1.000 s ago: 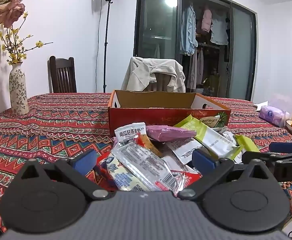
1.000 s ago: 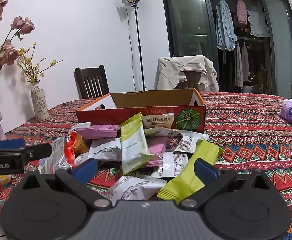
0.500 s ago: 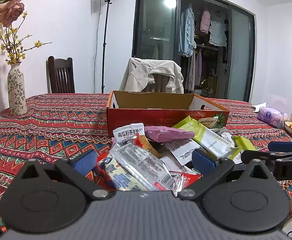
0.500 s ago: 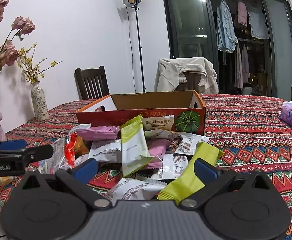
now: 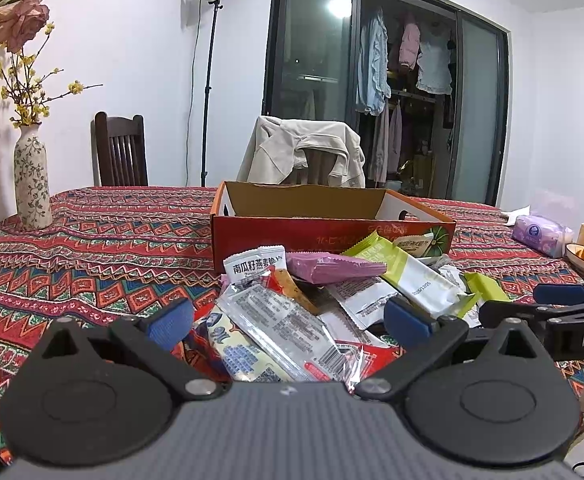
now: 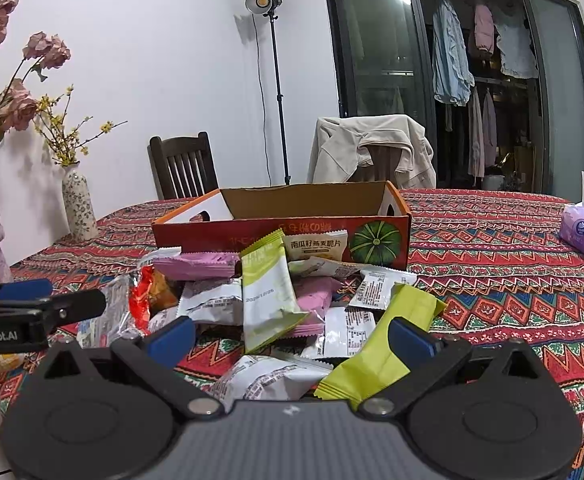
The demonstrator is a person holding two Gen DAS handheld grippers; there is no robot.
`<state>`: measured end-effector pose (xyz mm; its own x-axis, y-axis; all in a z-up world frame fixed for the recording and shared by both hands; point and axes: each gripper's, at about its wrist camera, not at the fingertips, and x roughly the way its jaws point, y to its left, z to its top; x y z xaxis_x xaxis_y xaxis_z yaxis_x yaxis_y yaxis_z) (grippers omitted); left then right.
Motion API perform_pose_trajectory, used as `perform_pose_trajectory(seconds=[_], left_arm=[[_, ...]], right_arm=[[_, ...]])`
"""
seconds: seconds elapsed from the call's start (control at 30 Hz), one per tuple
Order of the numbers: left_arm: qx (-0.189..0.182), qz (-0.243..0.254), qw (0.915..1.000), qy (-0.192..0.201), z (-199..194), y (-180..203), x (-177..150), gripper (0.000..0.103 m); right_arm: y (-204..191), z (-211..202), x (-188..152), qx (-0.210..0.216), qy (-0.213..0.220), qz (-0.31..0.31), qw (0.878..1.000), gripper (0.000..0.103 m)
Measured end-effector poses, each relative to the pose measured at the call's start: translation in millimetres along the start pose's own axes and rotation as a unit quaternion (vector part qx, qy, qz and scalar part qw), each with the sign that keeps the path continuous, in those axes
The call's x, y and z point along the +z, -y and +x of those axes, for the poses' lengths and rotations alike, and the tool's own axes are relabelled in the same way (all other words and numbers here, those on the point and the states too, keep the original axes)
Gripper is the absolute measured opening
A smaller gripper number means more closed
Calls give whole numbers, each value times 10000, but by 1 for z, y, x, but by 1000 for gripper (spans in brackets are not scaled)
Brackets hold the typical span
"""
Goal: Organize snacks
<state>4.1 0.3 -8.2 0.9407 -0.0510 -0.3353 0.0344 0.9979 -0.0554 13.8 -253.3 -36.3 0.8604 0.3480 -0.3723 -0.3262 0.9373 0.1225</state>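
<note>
Little has moved since a second ago; both views only creep nearer the heap. The left gripper (image 5: 287,322) and right gripper (image 6: 289,338) hang spread wide, holding nothing. The loose pile of foil snack packets (image 6: 275,300) lies between and just beyond both pairs of jaws, the open orange cardboard box (image 5: 332,216) beyond it. Picking seems not yet begun; next, probably, one gripper closes on a top packet.

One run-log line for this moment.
left gripper: open, empty | right gripper: open, empty | loose snack packets: piled before open red cardboard box
</note>
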Motion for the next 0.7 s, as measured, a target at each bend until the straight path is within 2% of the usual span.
perform_pose_trajectory(seconds=[0.7], left_arm=[[-5, 2, 10000, 4, 0, 2, -2, 103]], right_arm=[[-2, 1, -3, -19, -39, -27, 10000, 103]])
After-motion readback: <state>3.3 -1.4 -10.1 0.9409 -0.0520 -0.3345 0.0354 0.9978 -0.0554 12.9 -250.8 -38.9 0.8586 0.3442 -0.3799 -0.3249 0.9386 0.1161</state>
